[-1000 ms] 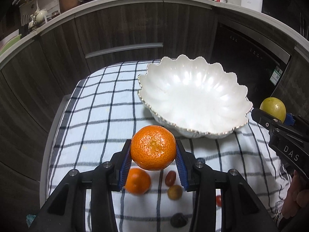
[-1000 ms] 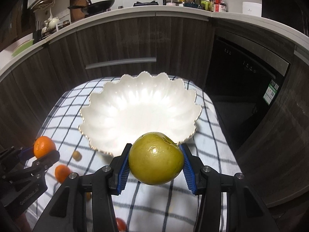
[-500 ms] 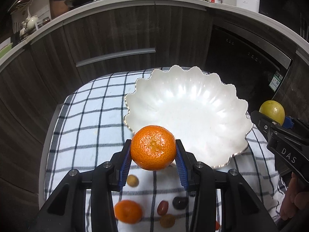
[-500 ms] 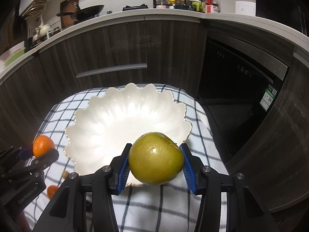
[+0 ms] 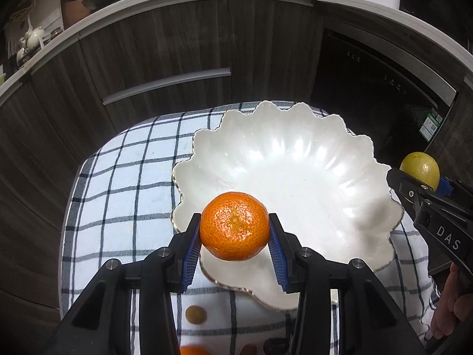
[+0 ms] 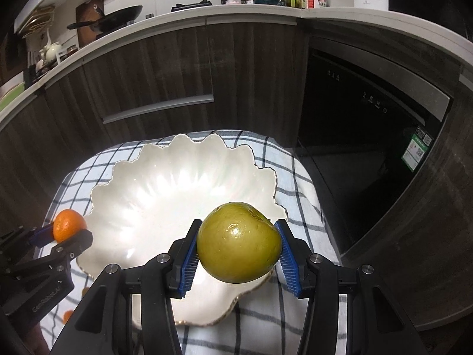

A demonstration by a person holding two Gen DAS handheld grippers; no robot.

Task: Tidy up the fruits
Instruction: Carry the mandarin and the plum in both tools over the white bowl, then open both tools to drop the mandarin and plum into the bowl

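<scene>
At lower centre, the left gripper point(image 5: 235, 238) is clamping a round orange mandarin point(image 5: 234, 225) and the right gripper point(image 6: 239, 250) a glossy yellow-green apple point(image 6: 239, 242); released together over the scalloped white ceramic bowl point(image 5: 319, 159), they risk colliding and rolling out.

Dark wood cabinets point(image 6: 165, 68), pale countertop point(image 6: 236, 11), black dishwasher point(image 6: 369, 112), wok point(image 6: 118, 14)

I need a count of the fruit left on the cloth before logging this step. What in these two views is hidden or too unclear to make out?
- Left wrist view: small fruits on the checked cloth are partly hidden by the left gripper and cut by the bottom edge.
- Right wrist view: loose fruit near the left gripper is too small to identify.
- Bowl near rim: covered by the orange and green fruit.
</scene>
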